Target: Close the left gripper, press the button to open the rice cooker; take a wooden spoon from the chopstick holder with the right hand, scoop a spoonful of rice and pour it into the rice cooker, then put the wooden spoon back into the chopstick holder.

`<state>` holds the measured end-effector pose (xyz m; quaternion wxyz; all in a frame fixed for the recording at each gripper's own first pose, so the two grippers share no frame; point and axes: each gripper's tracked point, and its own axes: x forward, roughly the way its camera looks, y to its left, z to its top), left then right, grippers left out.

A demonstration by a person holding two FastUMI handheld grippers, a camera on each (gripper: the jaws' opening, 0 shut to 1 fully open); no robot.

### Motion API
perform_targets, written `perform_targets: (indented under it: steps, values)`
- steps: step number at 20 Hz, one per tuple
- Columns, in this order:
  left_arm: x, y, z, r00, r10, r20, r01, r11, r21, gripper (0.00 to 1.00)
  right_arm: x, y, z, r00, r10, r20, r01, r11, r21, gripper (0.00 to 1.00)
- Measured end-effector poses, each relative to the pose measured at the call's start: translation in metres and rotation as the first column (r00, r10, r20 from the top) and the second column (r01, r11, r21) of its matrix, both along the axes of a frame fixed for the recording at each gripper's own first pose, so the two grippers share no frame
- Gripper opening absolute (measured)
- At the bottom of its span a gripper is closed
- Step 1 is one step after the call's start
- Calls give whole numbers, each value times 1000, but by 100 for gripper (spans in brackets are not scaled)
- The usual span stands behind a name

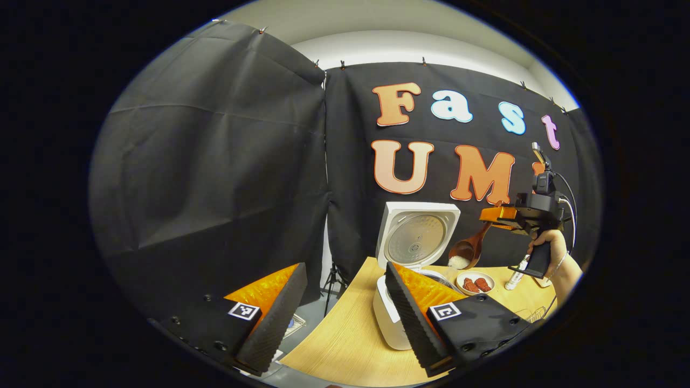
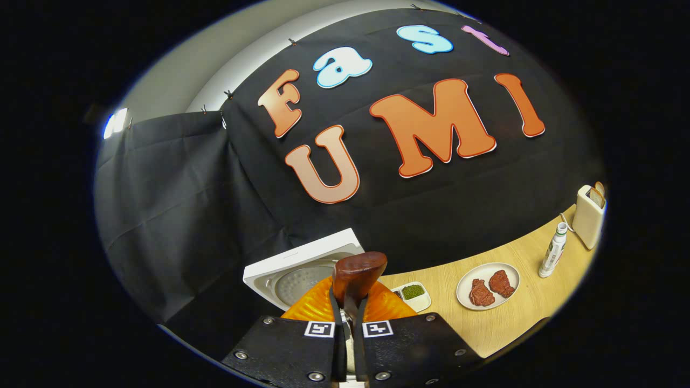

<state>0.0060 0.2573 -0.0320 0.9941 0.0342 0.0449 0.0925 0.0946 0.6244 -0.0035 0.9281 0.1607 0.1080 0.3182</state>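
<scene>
Between the right gripper's [image 2: 349, 323] fingers sits the spoon [image 2: 356, 280], squeezed tight. Its bowl of rice [image 1: 459, 262] tips over the open cooker [image 1: 412, 242]. Lower down, the left gripper [image 1: 345, 318] gapes wide near the table [image 1: 345, 339].

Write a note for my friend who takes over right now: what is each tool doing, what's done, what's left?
Left tool: open, holding nothing, in front of the cooker.
Right tool: shut on the spoon; in the left gripper view the spoon's bowl hangs tilted above the cooker with rice in it.
Done: lid is up, spoon taken, rice scooped.
Left: finish pouring rice into the cooker, then put the spoon back in its holder.
On the table: plate of meat, bottle.
</scene>
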Motion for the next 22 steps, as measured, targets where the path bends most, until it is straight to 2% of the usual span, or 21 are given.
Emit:
perform_targets:
  steps: [15, 22]
  values:
    - [-8, 21, -6, 999, 33, -15, -33, 999, -7, 100, -16, 29, 1, 987, 78, 143, -54, 985, -163, 5]
    - [-10, 23, -5, 999, 43, -17, -43, 999, -8, 99, -27, 43, 3, 957, 153, 248, -85, 961, -262, 5]
